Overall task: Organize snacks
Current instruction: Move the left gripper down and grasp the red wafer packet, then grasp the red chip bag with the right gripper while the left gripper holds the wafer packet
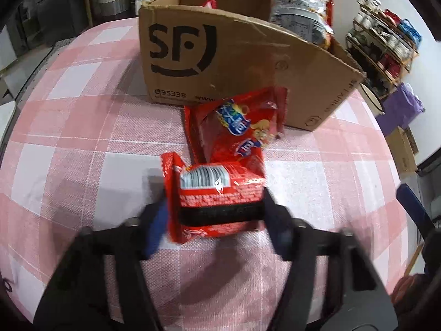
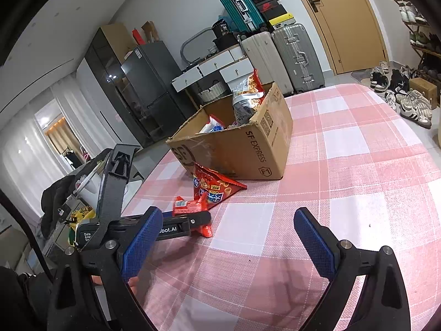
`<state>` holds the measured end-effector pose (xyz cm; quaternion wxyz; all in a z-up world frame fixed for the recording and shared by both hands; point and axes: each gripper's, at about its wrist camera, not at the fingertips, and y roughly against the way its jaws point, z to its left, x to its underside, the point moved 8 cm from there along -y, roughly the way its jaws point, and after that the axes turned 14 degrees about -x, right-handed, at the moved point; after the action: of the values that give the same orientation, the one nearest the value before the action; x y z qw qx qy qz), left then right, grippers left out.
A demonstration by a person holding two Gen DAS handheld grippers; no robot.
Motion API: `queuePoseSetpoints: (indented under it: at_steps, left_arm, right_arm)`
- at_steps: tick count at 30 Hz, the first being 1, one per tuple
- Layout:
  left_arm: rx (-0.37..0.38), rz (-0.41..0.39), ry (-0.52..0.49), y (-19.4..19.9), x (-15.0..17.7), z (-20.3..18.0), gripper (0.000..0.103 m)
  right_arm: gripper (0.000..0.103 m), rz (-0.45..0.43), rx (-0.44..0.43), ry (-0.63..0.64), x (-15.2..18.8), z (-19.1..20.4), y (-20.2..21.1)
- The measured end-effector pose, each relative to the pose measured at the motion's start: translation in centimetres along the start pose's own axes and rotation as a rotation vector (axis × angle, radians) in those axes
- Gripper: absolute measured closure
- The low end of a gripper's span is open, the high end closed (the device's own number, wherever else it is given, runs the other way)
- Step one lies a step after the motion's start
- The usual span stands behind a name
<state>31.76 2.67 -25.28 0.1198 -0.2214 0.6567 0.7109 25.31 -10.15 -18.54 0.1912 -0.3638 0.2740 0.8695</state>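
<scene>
A small red snack packet with a barcode label lies on the pink checked tablecloth. My left gripper is shut on it, one finger against each side. Just beyond it a larger red snack bag lies against the open cardboard box. The right wrist view shows the left gripper holding the packet in front of the red bag and the box. My right gripper hovers open over the cloth with nothing between its fingers.
The box holds several snack bags, with a tall silver and red one sticking up. The table's left edge is close to the packet. Suitcases, a drawer unit and a shoe rack stand beyond the table.
</scene>
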Motion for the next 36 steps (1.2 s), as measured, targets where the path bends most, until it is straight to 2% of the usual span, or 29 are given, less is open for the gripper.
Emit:
queuePoseSetpoints:
  at_steps: [2,13,20,28,36]
  left_arm:
    - [0.018,-0.021,-0.009,0.6,0.0,0.0,0.056]
    - [0.008,-0.052,-0.046,2.0,1.0,0.6,0.056]
    - [0.003,-0.067,-0.034,3.1,0.9,1.8,0.056]
    - [0.005,-0.074,0.003,4.3,1.1,5.1,0.056]
    - [0.006,-0.115,0.030,6.1,0.4,6.9,0.056]
  right_arm:
    - [0.006,0.001,0.000,0.003,0.0,0.1,0.0]
    - [0.005,0.000,-0.001,-0.005,0.1,0.4,-0.5]
    - [0.005,0.001,0.008,-0.001,0.3,0.5,-0.5]
    - [0.005,0.014,0.023,-0.005,0.4,0.4,-0.9]
    - [0.005,0.062,0.027,0.011,0.3,0.4,-3.0]
